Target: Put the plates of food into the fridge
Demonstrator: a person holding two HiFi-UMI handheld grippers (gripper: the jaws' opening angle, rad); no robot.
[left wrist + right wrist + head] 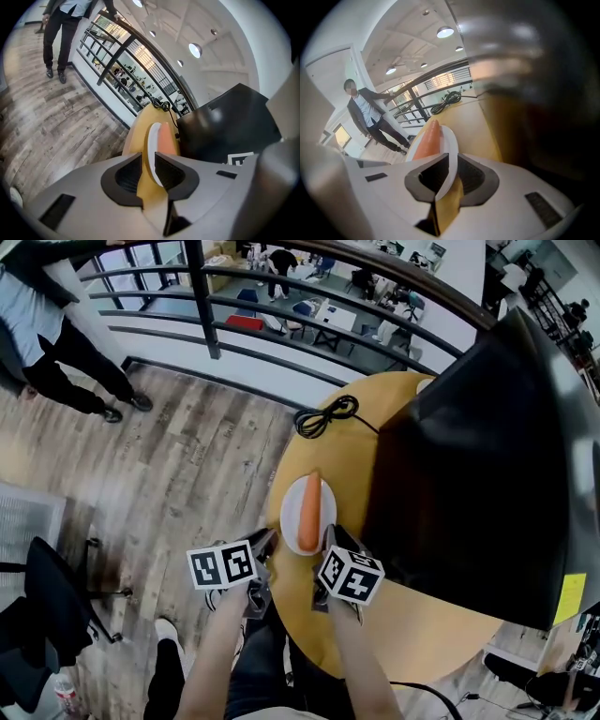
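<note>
A: Head view: plate (290, 512) with carrot (310, 512), long axis 12–6, sits on the round table (349, 442). Fridge (469, 474) is at its 3 o'clock.
B: Grippers?
A: Left gripper (265, 542) is at the plate's 7, right gripper (330, 535) at its 5, equally near. Both have jaws parted astride the rim, not pinching. My read: both must clamp before any lift.

No legible text or signs
</note>
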